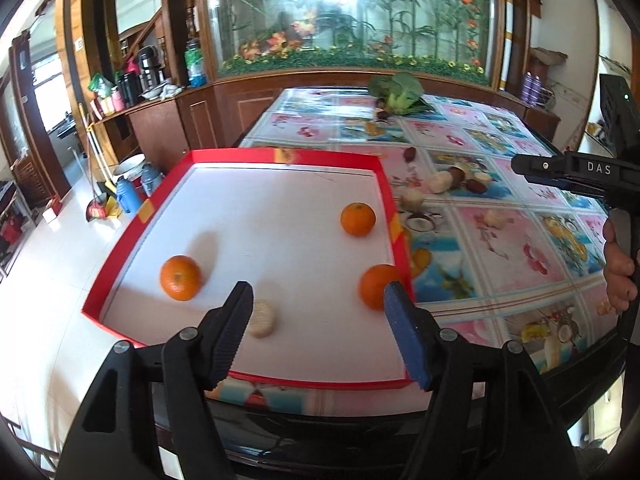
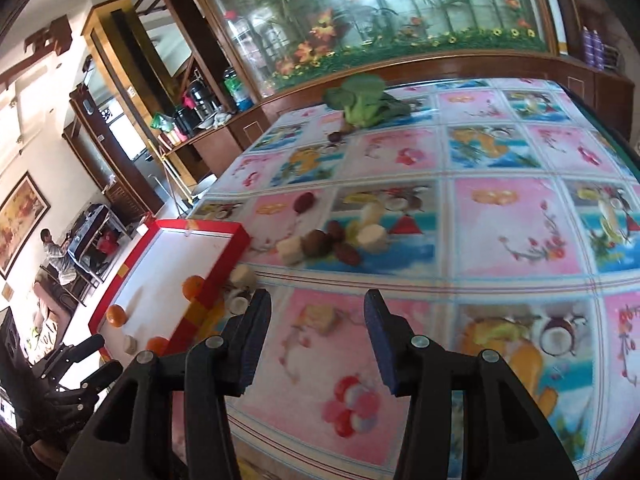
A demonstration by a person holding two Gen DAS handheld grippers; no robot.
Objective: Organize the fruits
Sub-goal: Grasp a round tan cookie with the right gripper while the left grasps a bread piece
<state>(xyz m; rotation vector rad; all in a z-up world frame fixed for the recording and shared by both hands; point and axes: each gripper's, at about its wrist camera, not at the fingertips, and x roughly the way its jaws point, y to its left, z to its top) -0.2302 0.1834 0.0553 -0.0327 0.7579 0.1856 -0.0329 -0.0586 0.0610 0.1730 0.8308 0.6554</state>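
A red-rimmed tray with a white floor holds three oranges: one at the left, one at the back right, one at the right wall. A pale round piece lies beside my left finger. My left gripper is open and empty above the tray's near part. My right gripper is open and empty over the patterned tablecloth. Ahead of it lie pale chunks, a brown round fruit and dark red fruits. The tray shows at its left.
A leafy green vegetable lies at the table's far end, before a glass cabinet. More pale and dark pieces sit right of the tray. The right gripper's body and hand show at the right edge. The table's near edge is below the tray.
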